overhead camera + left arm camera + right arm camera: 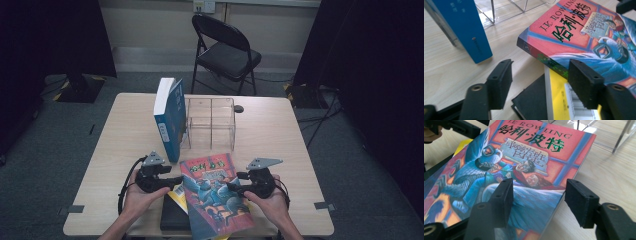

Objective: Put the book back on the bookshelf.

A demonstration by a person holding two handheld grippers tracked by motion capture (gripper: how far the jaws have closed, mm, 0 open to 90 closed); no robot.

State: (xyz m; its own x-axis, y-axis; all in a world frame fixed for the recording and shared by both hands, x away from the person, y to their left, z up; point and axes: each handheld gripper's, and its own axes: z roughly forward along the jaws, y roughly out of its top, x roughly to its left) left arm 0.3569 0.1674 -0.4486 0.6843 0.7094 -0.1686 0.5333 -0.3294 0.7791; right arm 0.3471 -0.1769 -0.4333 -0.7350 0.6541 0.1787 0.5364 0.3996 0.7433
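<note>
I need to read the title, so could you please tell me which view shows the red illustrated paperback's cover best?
The right gripper view: the red illustrated paperback shows its title close and readable. The left gripper view cuts off its title; the high view shows the whole cover small.

left tongs (172,181): black, grey three-cornered top plate, looping black cable | right tongs (235,187): same | forearms: bare

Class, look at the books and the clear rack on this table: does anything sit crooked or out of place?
Yes. The red book lies skewed across a yellow book and a black one, and the blue book stands outside the clear rack, beside it.
</note>
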